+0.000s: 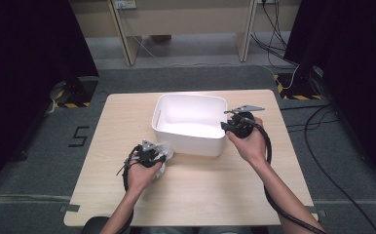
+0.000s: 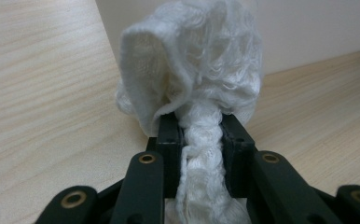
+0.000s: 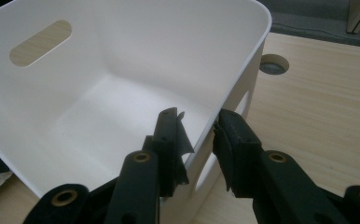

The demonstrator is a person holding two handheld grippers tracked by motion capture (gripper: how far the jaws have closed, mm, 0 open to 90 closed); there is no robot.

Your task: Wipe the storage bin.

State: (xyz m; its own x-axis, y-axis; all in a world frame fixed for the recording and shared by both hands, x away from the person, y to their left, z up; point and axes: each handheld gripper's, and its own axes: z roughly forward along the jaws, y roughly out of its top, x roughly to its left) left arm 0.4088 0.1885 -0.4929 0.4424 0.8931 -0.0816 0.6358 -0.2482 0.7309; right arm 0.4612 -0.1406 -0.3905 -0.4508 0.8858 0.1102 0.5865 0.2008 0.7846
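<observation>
On the table's left, my left gripper [image 1: 158, 156] [image 2: 200, 130] is shut on a white crumpled cloth [image 1: 167, 152] [image 2: 197, 60], which bunches up above the jaws and lies against the wooden table [image 1: 200, 195] just in front of the bin. A white plastic bin [image 1: 191, 97] [image 3: 122, 46] with slot handles stands in the table's middle, nothing inside it. My right gripper [image 1: 228, 126] [image 3: 199, 128] straddles the bin's right wall near the front corner, one jaw inside and one outside, closed on the rim.
A round cable hole [image 3: 274, 64] is set in the tabletop beyond the bin. Dark curtains hang at both sides, and cables lie on the grey floor at the right [image 1: 322, 161]. Wooden table legs [image 1: 127, 44] stand at the back.
</observation>
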